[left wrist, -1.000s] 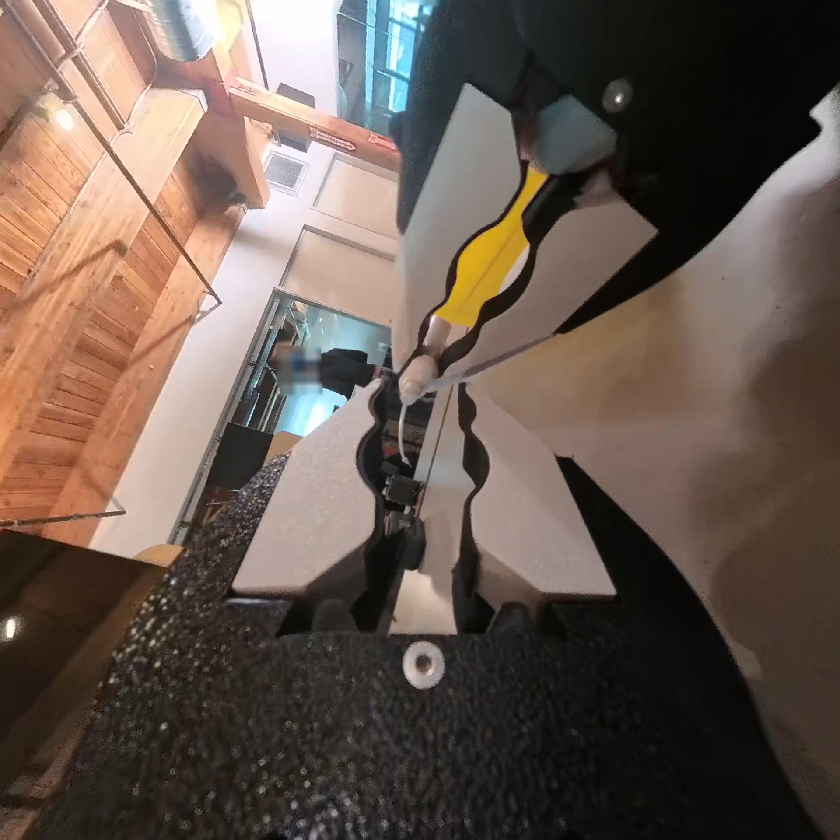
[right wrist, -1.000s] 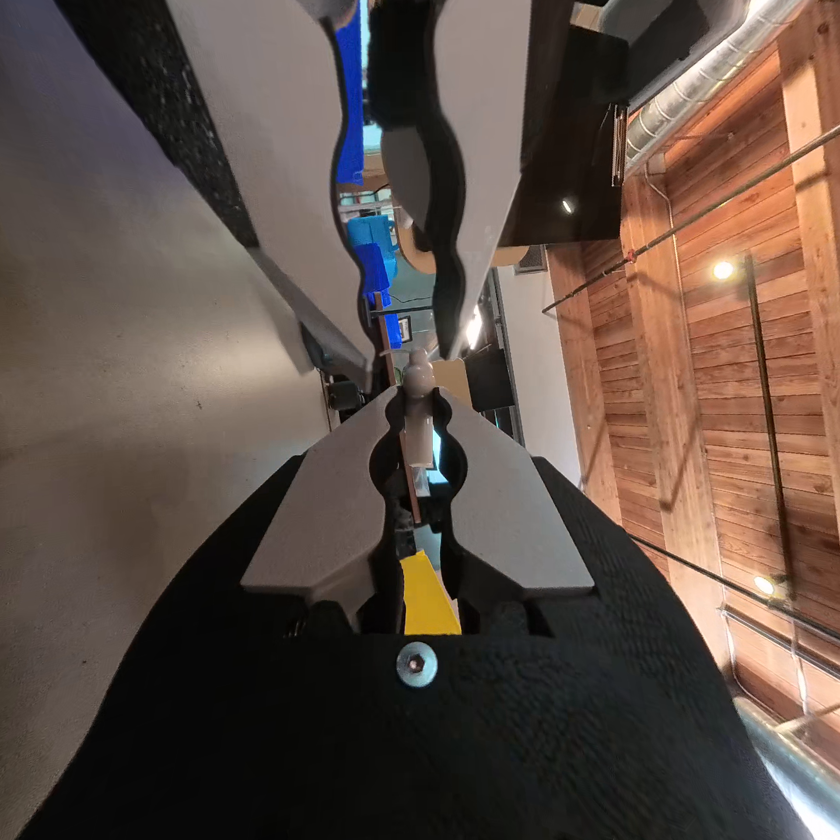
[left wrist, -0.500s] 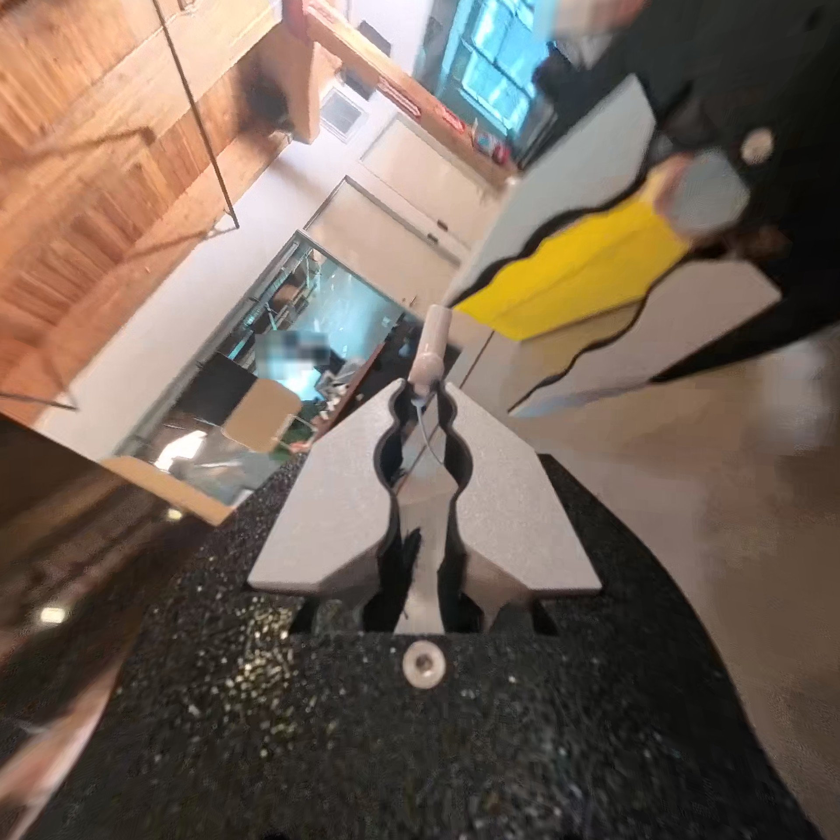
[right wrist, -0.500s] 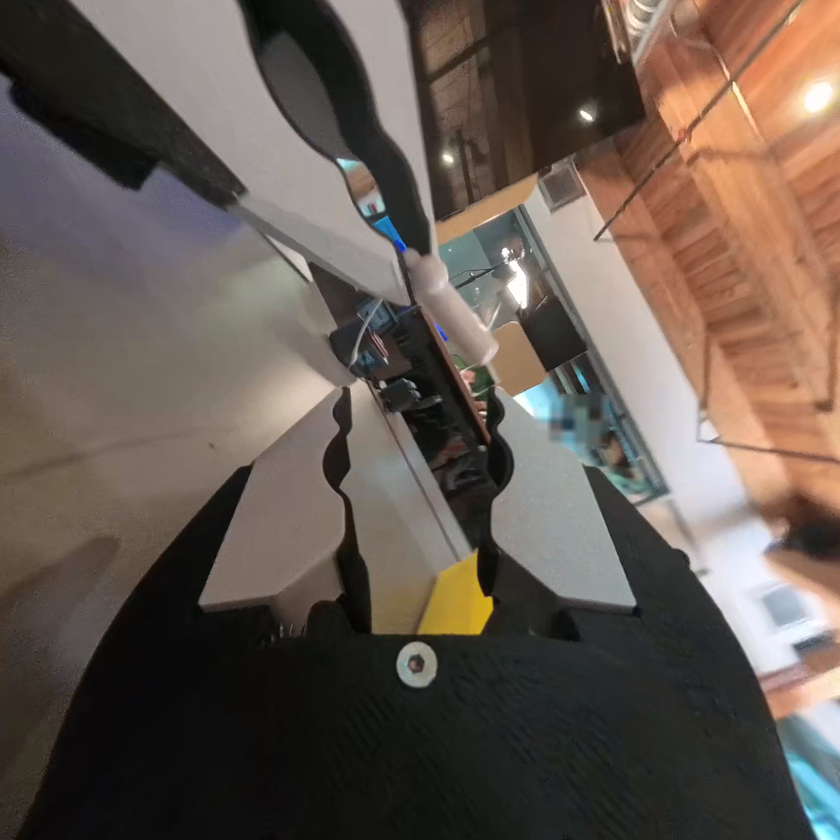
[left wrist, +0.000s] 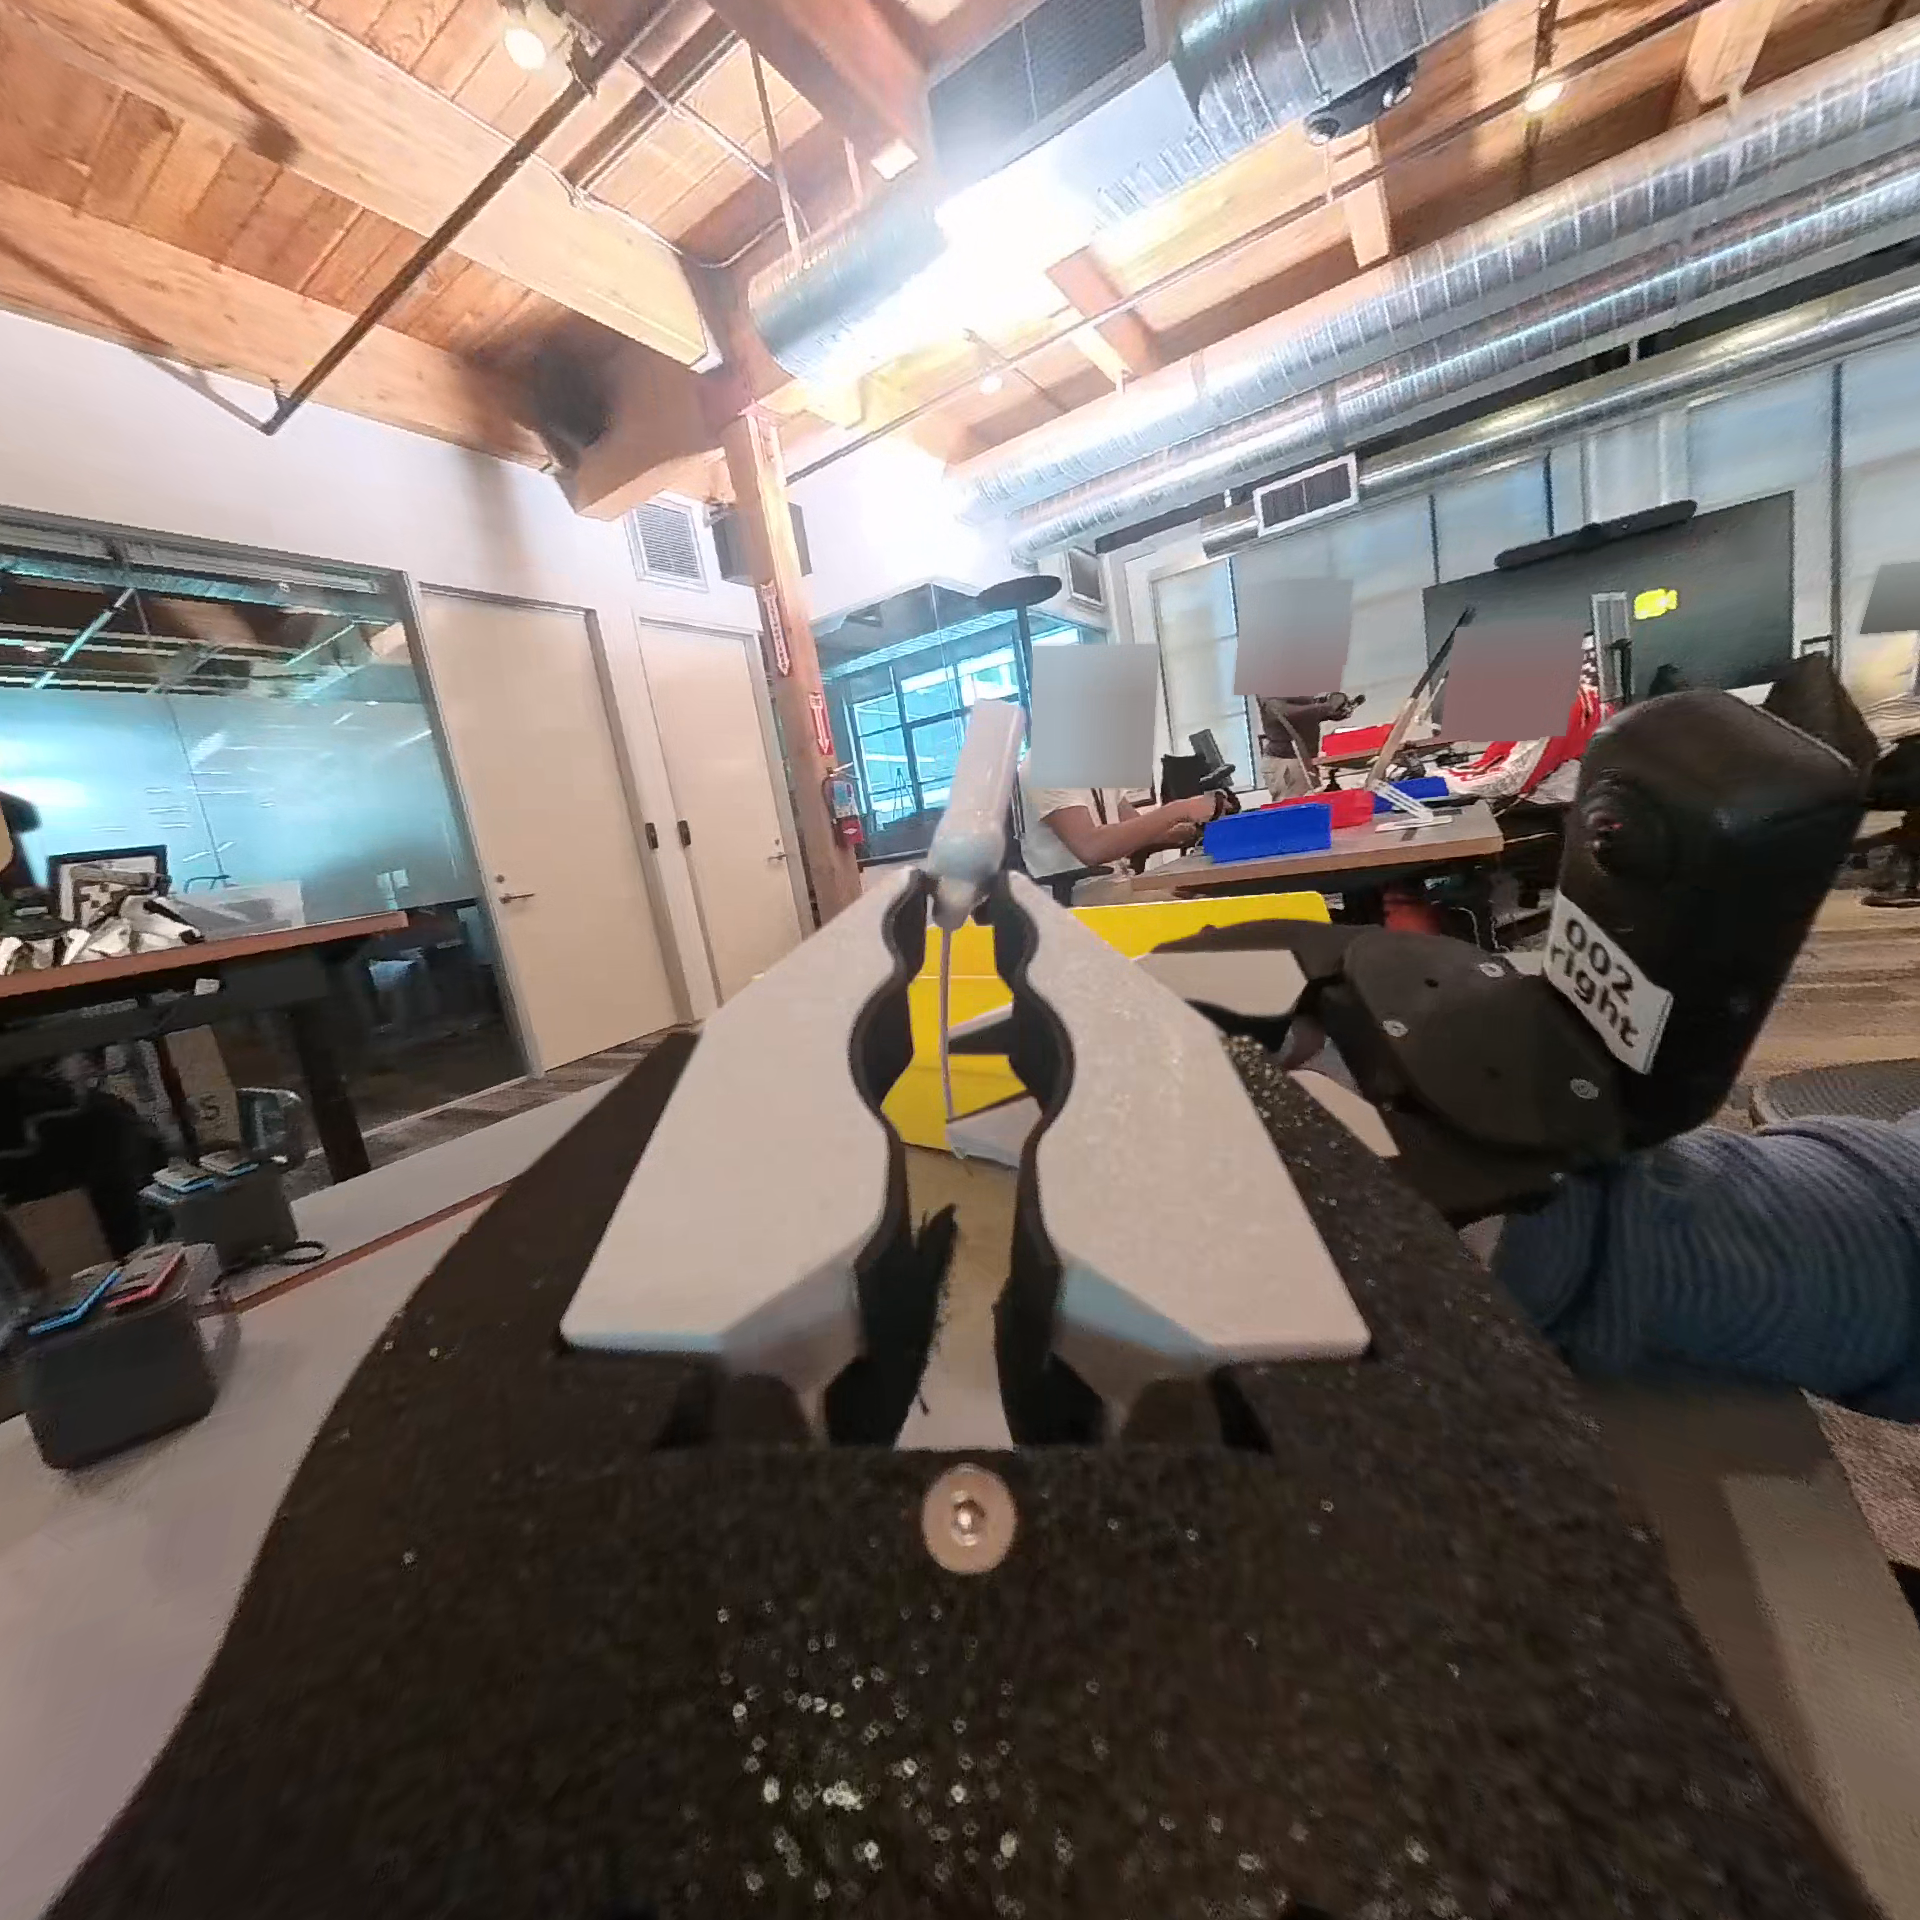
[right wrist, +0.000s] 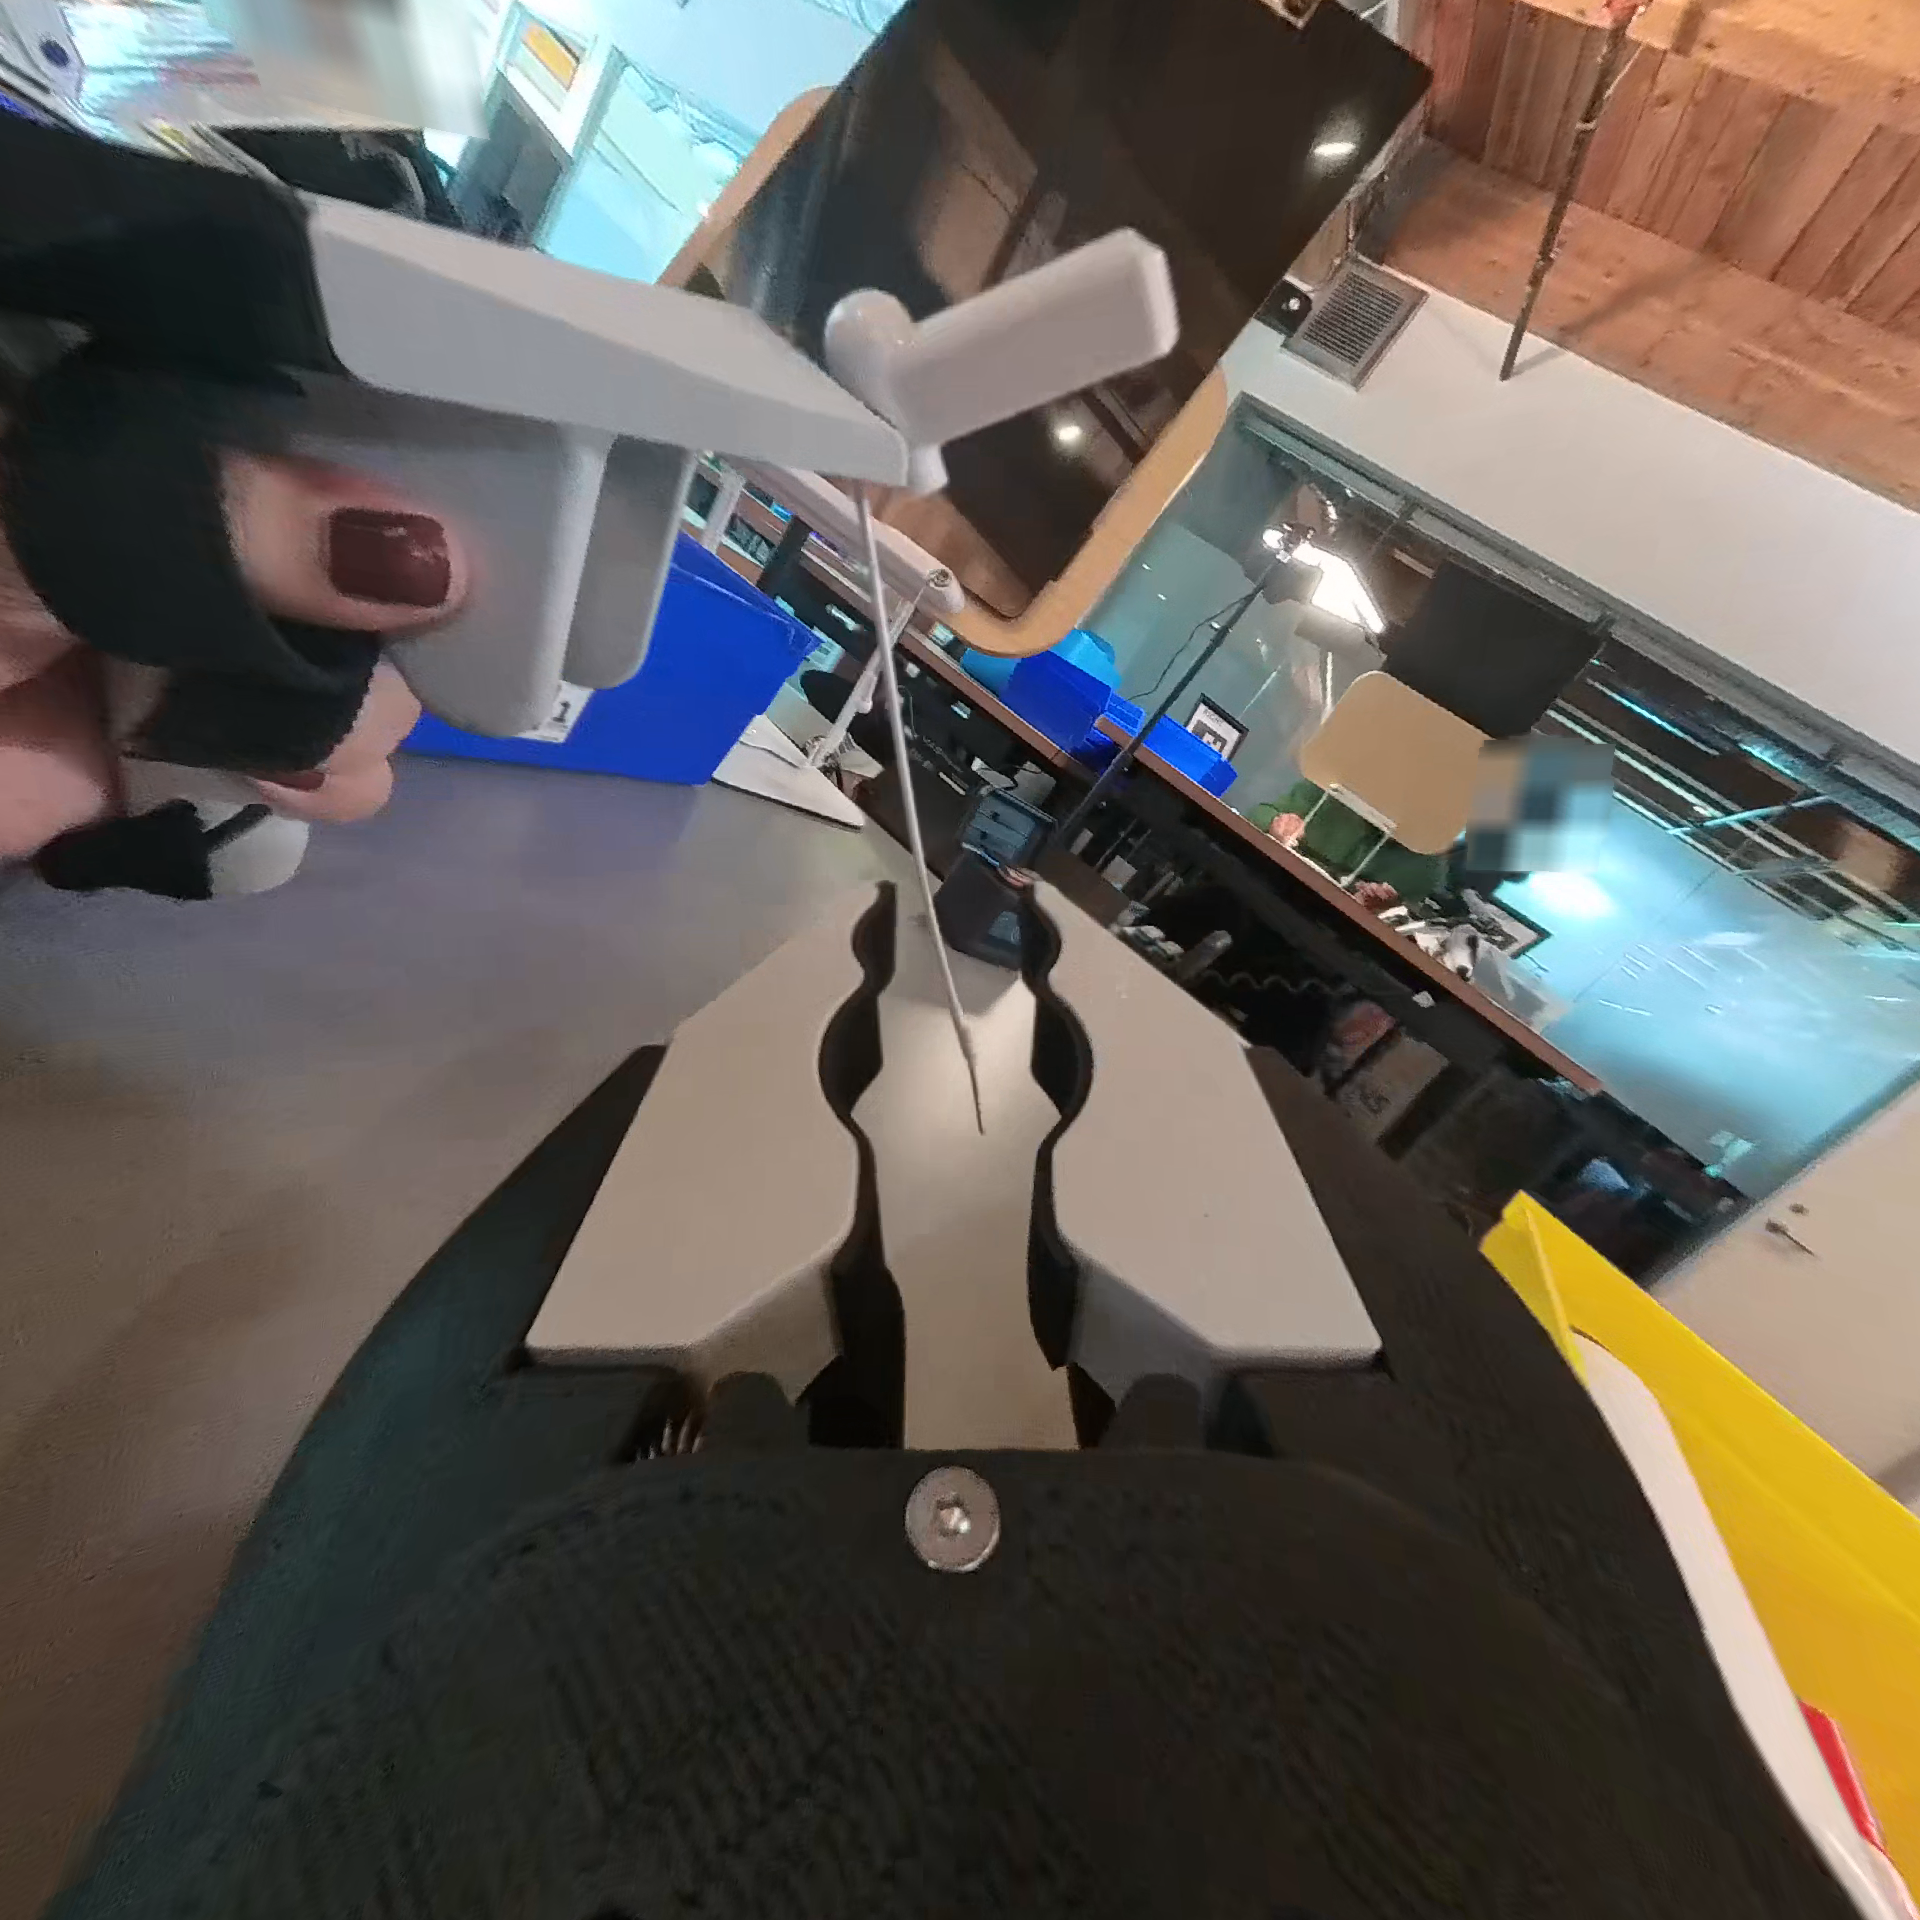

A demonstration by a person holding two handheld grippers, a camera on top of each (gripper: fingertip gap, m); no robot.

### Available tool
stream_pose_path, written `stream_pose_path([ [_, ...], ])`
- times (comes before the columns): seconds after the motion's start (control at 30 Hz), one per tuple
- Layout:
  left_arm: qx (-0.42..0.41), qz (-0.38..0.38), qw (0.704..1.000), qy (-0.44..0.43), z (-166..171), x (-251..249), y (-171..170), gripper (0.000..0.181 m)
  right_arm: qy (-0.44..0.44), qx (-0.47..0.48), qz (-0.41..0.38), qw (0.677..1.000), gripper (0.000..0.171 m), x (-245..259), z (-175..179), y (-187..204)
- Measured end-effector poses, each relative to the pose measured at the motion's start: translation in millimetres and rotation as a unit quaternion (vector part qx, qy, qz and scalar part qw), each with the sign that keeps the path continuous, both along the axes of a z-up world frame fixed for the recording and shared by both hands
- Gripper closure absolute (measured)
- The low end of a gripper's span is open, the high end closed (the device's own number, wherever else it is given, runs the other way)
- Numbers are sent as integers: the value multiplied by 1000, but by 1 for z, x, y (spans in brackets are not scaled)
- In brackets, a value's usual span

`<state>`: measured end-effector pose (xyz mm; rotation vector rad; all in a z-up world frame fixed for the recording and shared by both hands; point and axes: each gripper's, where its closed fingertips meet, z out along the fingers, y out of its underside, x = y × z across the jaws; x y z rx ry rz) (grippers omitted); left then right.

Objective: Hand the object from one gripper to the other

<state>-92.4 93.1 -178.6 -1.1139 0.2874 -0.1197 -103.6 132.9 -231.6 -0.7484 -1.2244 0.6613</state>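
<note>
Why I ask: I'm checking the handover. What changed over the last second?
The white tag passed from the right claw to the left claw. The right claw, shut on it a second ago, opened and drew away. The left claw closed on its base. The yellow bin stayed on the table.

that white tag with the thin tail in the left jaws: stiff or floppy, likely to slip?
The tag looks like rigid, light plastic. Its thin tail hangs nearly straight, so probably springy, not limp. The left gripper pinches only its narrow neck at the tips, so it may pivot or slip.
</note>
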Motion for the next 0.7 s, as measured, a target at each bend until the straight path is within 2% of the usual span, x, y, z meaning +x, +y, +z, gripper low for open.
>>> stream_pose_path([
  [0.13, -1, -19, 1000, -5, 0, 4, -1, 171, -13, 8, -8, 1000, 156, -2, -4, 0],
  [0.2, -4, -29, 1000, -9, -1, 5, -1, 171, -11, 11, -14, 1000, 170, -1, -3, 2],
  [0.23, -6, -27, 1000, -9, -2, 4, -1, 171, -11, 12, -17, 1000, 171, -1, -3, 3],
  [0.4, -12, 34, 999, 10, -6, -5, 5, 170, -17, 10, -53, 998, 171, 1, -3, 13],
  [0.57, -17, 164, 983, 76, -9, -22, 10, 124, -22, 12, -94, 995, 171, 4, -4, 27],
  [0.7, -15, 164, 978, 130, -12, -9, 12, 116, -27, 35, -138, 989, 171, 7, -3, 37],
])
